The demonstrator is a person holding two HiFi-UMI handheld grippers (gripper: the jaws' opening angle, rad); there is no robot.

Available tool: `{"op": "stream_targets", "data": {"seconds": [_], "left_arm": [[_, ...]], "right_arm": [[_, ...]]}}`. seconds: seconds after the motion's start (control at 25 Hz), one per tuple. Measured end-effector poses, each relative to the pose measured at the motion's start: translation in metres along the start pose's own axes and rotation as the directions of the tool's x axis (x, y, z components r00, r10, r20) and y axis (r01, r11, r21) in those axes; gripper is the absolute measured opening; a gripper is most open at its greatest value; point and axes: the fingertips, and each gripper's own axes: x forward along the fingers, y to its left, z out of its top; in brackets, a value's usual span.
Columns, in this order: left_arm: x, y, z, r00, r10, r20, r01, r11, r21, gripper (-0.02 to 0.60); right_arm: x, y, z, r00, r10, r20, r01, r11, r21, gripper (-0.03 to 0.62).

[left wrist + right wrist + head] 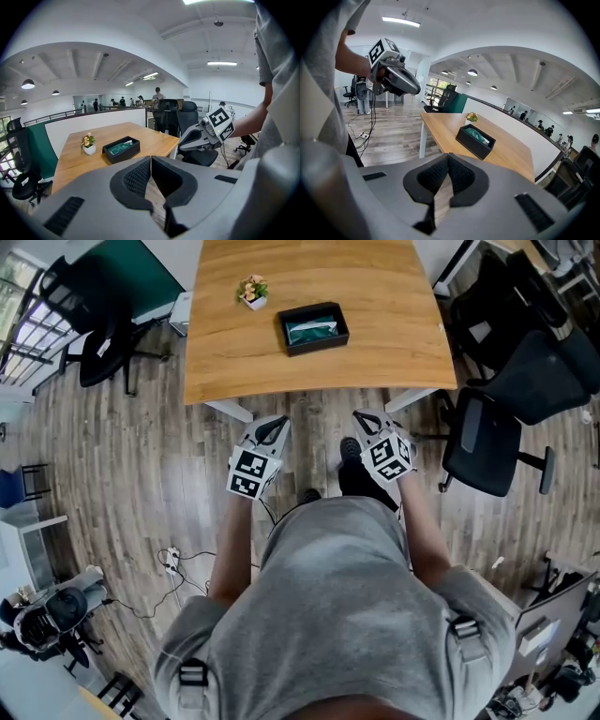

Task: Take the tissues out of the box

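In the head view, a person in a grey shirt [347, 615] is standing on the wooden floor [122, 474], just short of the near edge of the surface [375, 343]. The left gripper [272, 430] and the right gripper [367, 418] are hovering side by side over the floor, both pointing toward the surface and well apart from anything on it. The box [313, 327] is sitting near the middle of the surface with its top open, and the tissues [311, 332] are lying inside it as a greenish pack. A small potted plant [251, 292] is standing near the box, on its far left. Black chairs [487, 442] are crowding the right side of the surface, and another is sitting off to the left.

In the left gripper view, the fingers [138, 178] are pressing together with nothing between them. Beyond them the box [121, 149] is resting on the surface, the tissues [121, 145] are showing inside it, and the plant is standing to its left. The right gripper [183, 142] is hanging in the air at the right, its marker cube facing the camera.

In the right gripper view, the fingers [461, 177] are likewise pressing together and gripping nothing. The box [476, 140] is lying ahead on the surface, with the tissues [477, 134] inside and the plant just behind it. The left gripper [412, 88] is showing at the upper left.
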Motion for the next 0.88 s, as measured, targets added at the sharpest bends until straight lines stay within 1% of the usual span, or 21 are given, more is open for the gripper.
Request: {"op": "stream_targets", "data": {"seconds": [0.2, 0.44, 0.88], "left_arm": [[0.022, 0.011, 0.008, 1.000, 0.021, -0.002, -0.021, 1.000, -0.023, 0.023], [0.040, 0.019, 0.008, 0.997, 0.062, -0.036, -0.064, 0.996, -0.066, 0.023], [0.085, 0.026, 0.040, 0.987, 0.153, -0.044, -0.157, 0.981, -0.111, 0.023]], "right_arm": [[0.020, -0.023, -0.007, 0.999, 0.041, -0.017, -0.041, 0.999, -0.005, 0.006], [0.038, -0.043, -0.008, 0.995, 0.101, -0.017, -0.102, 0.994, -0.033, 0.006], [0.061, -0.105, -0.008, 0.982, 0.189, 0.018, -0.187, 0.978, -0.097, 0.006]]}}
